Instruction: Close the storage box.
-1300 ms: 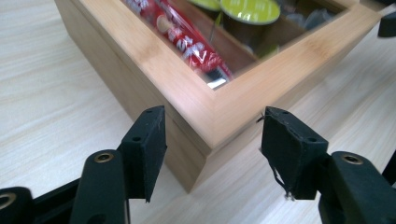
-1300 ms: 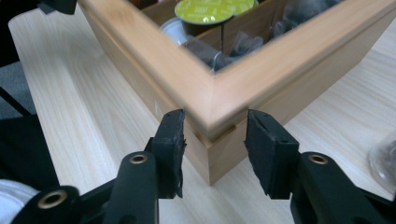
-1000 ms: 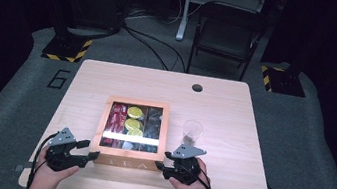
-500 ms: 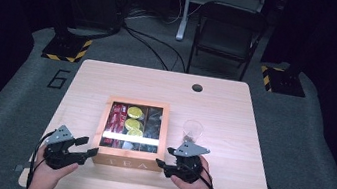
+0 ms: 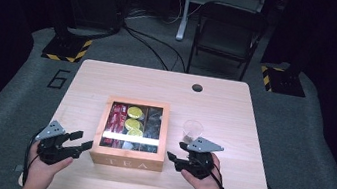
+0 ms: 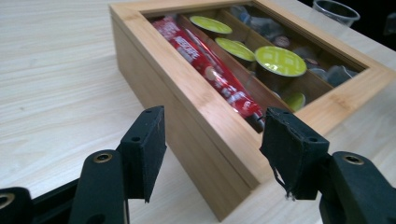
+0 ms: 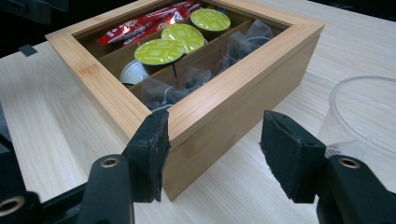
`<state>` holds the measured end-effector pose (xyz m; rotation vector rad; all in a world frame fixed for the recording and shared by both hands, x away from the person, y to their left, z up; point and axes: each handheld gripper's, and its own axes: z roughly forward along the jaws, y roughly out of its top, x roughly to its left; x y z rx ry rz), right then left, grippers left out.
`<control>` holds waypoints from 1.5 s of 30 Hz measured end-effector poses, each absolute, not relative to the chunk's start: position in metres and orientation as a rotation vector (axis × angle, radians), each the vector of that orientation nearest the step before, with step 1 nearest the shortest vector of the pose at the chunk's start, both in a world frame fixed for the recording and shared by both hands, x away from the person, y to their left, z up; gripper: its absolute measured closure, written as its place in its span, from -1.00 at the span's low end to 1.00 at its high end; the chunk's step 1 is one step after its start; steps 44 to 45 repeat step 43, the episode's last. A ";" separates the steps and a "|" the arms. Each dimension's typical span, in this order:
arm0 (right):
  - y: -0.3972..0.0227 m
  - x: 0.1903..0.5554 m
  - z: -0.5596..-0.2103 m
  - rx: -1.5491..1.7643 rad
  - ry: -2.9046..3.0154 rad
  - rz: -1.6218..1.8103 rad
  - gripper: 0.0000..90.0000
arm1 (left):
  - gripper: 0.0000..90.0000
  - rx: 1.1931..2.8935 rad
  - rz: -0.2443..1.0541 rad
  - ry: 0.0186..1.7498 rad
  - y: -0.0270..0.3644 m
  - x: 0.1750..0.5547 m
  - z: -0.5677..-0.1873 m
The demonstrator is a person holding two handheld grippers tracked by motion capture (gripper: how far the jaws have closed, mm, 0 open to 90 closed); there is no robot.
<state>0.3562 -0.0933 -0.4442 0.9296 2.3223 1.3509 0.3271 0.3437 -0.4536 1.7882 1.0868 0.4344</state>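
Note:
A wooden tea box (image 5: 126,158) with a clear lid stands near the table's front edge; inside lie red sachets (image 6: 205,65), green-topped capsules (image 7: 159,50) and dark tea bags (image 7: 240,44). My left gripper (image 5: 77,143) is open at the box's front left corner (image 6: 233,186), jaws apart on either side of it. My right gripper (image 5: 173,155) is open at the front right corner (image 7: 187,154), jaws likewise apart around it. A clear plastic cup (image 5: 192,130) stands just right of the box, behind my right gripper, and also appears as the cup (image 7: 364,116) in the right gripper view.
The light wooden table (image 5: 224,113) has a round cable hole (image 5: 197,87) at the back. A folding chair (image 5: 227,27) stands beyond the far edge. The floor around is grey carpet with yellow-black striped bases (image 5: 67,49) behind.
Both grippers have closed in slightly toward the box's front corners; the box and cup have not moved.

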 end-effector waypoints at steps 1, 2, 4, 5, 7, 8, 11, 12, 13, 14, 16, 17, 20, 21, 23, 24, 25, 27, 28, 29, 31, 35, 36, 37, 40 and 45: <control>-0.094 0.356 -0.444 0.939 2.319 1.351 -0.08 | -0.11 1.779 0.444 1.092 0.346 0.328 -0.454; -0.095 0.356 -0.445 0.936 2.318 1.348 -0.08 | -0.11 1.780 0.446 1.096 0.348 0.329 -0.454; -0.096 0.357 -0.446 0.942 2.315 1.342 -0.08 | -0.10 1.761 0.459 1.115 0.352 0.330 -0.456; -0.096 0.356 -0.447 0.954 2.314 1.336 -0.08 | -0.10 1.767 0.458 1.122 0.354 0.331 -0.456; -0.097 0.357 -0.449 0.961 2.317 1.324 -0.08 | -0.10 1.760 0.471 1.137 0.357 0.333 -0.458; -0.097 0.357 -0.450 0.955 2.318 1.322 -0.07 | -0.10 1.759 0.468 1.147 0.358 0.334 -0.459; -0.097 0.358 -0.452 0.964 2.323 1.308 -0.07 | -0.10 1.774 0.485 1.160 0.362 0.337 -0.462; -0.099 0.359 -0.452 0.952 2.324 1.310 -0.07 | -0.10 1.780 0.492 1.164 0.363 0.338 -0.463; -0.099 0.359 -0.453 0.967 2.313 1.314 -0.07 | -0.09 1.787 0.496 1.175 0.364 0.339 -0.465; -0.100 0.359 -0.453 0.974 2.313 1.308 -0.07 | -0.08 1.789 0.494 1.181 0.366 0.341 -0.467; -0.101 0.360 -0.455 0.976 2.309 1.305 -0.07 | -0.08 1.785 0.473 1.197 0.367 0.344 -0.470; -0.102 0.361 -0.457 0.979 2.318 1.303 -0.06 | -0.09 1.777 0.465 1.205 0.368 0.345 -0.472; -0.101 0.362 -0.460 0.991 2.320 1.289 -0.06 | -0.09 1.787 0.439 1.234 0.368 0.349 -0.476; -0.100 0.362 -0.461 0.990 2.324 1.285 -0.06 | -0.09 1.791 0.438 1.240 0.368 0.349 -0.476; -0.099 0.362 -0.463 0.983 2.329 1.266 -0.06 | -0.09 1.783 0.445 1.248 0.368 0.351 -0.478; -0.098 0.362 -0.465 0.983 2.328 1.266 -0.06 | -0.09 1.780 0.443 1.253 0.368 0.351 -0.479; -0.098 0.362 -0.466 0.975 2.337 1.249 -0.06 | -0.09 1.783 0.437 1.255 0.368 0.351 -0.479; -0.098 0.363 -0.468 0.971 2.346 1.241 -0.06 | -0.09 1.779 0.441 1.259 0.369 0.352 -0.479; -0.098 0.362 -0.468 0.987 2.344 1.240 -0.06 | -0.09 1.776 0.444 1.259 0.369 0.352 -0.479; -0.099 0.362 -0.469 0.985 2.348 1.236 -0.06 | -0.09 1.778 0.443 1.260 0.370 0.353 -0.479; -0.099 0.362 -0.469 0.994 2.339 1.240 -0.06 | -0.09 1.780 0.437 1.266 0.370 0.353 -0.479; -0.100 0.362 -0.470 1.007 2.334 1.231 -0.06 | -0.09 1.784 0.438 1.265 0.368 0.356 -0.480; -0.100 0.361 -0.471 1.009 2.333 1.227 -0.06 | -0.08 1.784 0.444 1.264 0.367 0.357 -0.480; -0.101 0.361 -0.471 1.024 2.332 1.224 -0.06 | -0.09 1.786 0.444 1.262 0.366 0.358 -0.480; -0.103 0.359 -0.471 1.027 2.321 1.229 -0.06 | -0.09 1.781 0.447 1.256 0.365 0.360 -0.477; -0.105 0.356 -0.470 1.033 2.300 1.271 -0.07 | -0.10 1.760 0.458 1.257 0.366 0.362 -0.477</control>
